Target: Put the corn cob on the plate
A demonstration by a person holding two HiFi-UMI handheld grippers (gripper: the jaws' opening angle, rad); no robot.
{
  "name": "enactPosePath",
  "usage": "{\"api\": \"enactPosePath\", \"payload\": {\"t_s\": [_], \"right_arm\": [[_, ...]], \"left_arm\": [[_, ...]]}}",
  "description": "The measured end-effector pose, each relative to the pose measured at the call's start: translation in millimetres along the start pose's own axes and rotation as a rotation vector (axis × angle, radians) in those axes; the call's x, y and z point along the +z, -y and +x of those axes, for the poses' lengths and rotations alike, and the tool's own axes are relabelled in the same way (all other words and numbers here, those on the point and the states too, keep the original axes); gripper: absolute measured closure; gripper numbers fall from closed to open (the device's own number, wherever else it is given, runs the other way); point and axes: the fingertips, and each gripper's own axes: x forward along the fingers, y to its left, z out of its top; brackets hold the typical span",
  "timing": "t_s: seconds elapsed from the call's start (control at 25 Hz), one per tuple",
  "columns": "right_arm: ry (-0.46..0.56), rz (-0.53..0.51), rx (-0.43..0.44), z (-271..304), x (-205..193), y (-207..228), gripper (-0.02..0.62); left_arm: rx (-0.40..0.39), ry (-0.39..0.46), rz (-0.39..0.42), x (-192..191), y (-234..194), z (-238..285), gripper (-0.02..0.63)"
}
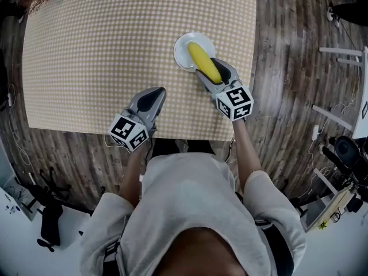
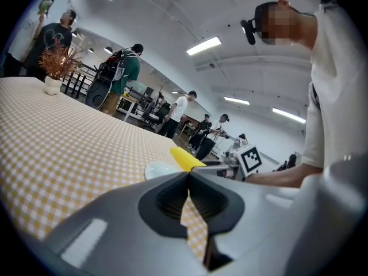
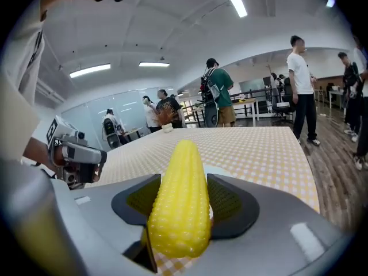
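Note:
A yellow corn cob (image 1: 202, 59) lies slanted over a small white plate (image 1: 183, 45) on the checked tablecloth. My right gripper (image 1: 208, 69) is shut on the cob's near end; in the right gripper view the corn cob (image 3: 181, 203) fills the gap between both pads, and a sliver of plate (image 3: 220, 170) shows behind it. Whether the cob touches the plate I cannot tell. My left gripper (image 1: 159, 90) is shut and empty, low over the table's front part, left of the plate. In the left gripper view its jaws meet (image 2: 188, 174), with the cob (image 2: 185, 158) and plate (image 2: 158, 169) beyond.
The table (image 1: 86, 50) ends just right of the plate and just behind both grippers. A small potted plant (image 2: 53, 84) stands at the far left corner. Several people stand in the room beyond. Wooden floor (image 1: 293, 68) and chairs surround the table.

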Motion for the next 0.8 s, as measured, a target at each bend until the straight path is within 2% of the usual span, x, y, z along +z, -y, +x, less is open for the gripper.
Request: {"api": "enactPosePath", "payload": {"t_s": [0.2,0.8], "right_arm": [[-0.061,-0.124,0.009,15,-5,-2,0.337],[-0.152,-0.234,0.024,61,-14,14,0.337]], "left_arm": [[0.001,0.003,-0.008,-3,-1,-1,0.598],[0.014,0.012,-0.026,-5,-7,-3,0.598]]}}
